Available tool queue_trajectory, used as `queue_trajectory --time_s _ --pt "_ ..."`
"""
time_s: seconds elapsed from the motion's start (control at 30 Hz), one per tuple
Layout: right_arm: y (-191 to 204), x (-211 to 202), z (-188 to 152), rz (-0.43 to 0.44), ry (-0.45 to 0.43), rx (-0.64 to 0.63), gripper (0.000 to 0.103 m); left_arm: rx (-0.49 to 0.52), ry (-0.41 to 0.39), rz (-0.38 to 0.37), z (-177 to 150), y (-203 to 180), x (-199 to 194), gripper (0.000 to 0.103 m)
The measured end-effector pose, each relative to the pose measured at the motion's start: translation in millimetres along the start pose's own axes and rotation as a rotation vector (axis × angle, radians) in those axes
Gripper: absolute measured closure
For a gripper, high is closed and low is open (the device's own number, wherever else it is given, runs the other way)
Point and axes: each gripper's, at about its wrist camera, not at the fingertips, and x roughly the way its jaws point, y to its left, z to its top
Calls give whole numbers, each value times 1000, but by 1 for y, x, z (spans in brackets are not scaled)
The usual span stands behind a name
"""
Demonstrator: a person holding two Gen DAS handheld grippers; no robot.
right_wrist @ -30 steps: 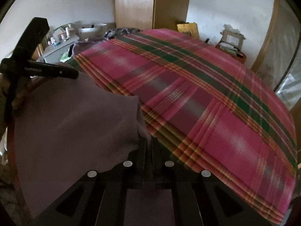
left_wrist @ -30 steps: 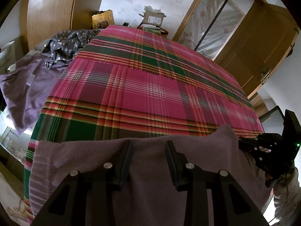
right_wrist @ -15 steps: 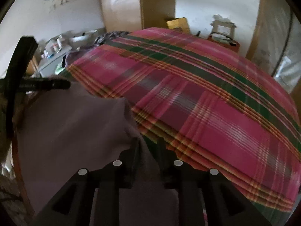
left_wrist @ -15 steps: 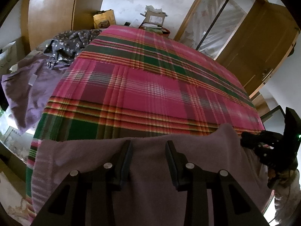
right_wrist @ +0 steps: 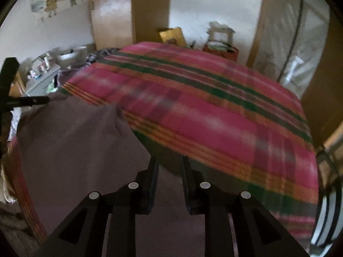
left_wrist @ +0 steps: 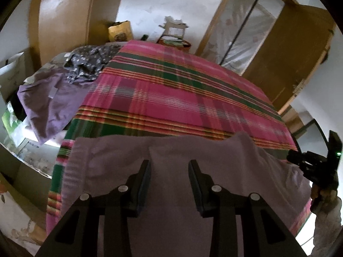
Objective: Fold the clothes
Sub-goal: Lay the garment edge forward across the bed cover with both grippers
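1. Mauve garment (left_wrist: 193, 192), a soft knit piece, lies spread across the near end of the bed, its far edge rumpled into a low ridge over the plaid.
2. Beneath it, a pink, green and orange plaid bedspread (left_wrist: 182, 98) covers the whole bed and runs toward the far wall.
3. Wooden wardrobe doors (left_wrist: 62, 17) stand behind the bed's far left corner.
4. At the bed's left edge a second purple garment (left_wrist: 49, 102) sits in a loose heap, with a grey dotted garment (left_wrist: 90, 62) crumpled just beyond it.
5. The left gripper (left_wrist: 169, 167) hangs over the mauve garment with jaws wide apart; cloth shows between the fingers but the pads do not press on it.
6. The right gripper (right_wrist: 169, 167) is over the garment's right corner, jaws opening, nothing pinched between them.
7. A cardboard box (left_wrist: 171, 27) rests by the far wall.
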Motion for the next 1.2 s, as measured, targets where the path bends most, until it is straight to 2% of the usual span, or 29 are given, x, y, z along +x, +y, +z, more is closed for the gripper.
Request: queue_trajectory --time_s 0.2,0.3,0.57,0.77,0.9,0.97,1.1,1.2 --pt "-30 -11 -48 -89 82 53 77 63 36 -61 -10 -30 7 66" --pt "-43 -13 -70 -133 110 102 67 102 63 -94 -17 -50 14 66" --pt "-75 -39 -113 -162 41 237 56 151 121 -108 -31 -79 31 66" --pt "-83 -49 -111 -193 0 228 56 159 131 -115 -30 -90 35 66" --pt "-95 -52 -105 -188 -21 231 56 199 146 -147 -34 -108 39 66" --pt "-98 -46 -101 -166 -8 197 56 220 160 -149 -36 -118 44 66" --pt "-94 -34 -93 -70 14 107 56 263 190 -160 -42 -138 54 66" --pt "-90 -26 -92 -44 31 52 56 288 201 -157 -44 -150 58 66"
